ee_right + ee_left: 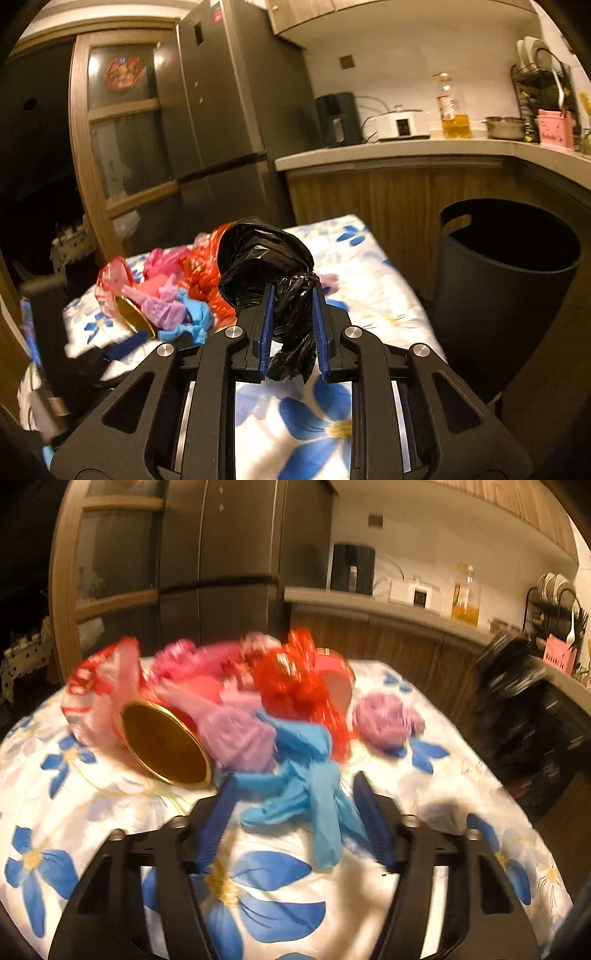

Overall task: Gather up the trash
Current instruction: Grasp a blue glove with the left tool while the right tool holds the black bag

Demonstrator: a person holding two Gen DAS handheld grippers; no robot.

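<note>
Right gripper (291,325): pinched on a crumpled black plastic bag (266,254), the bag's twisted neck squeezed between the blue pads and its bulk bulging just ahead of the tips.
Left gripper (295,812): jaws part-spread either side of a limp blue glove (314,797); the pads did not appear to press it.
Trash pile: straight ahead of the left gripper on the flowered tablecloth (110,812), red crinkly wrap (295,679), pink and lilac film, and a gold-lined can (166,746) lying on its side.
Bin: a round black wastebasket (506,295) ahead and to the right of the right gripper.
Risk: slick, thin film might slip from the right pads in transit; the glove's loose fingers could drag neighbouring wrappers or nudge the can into rolling.
</note>
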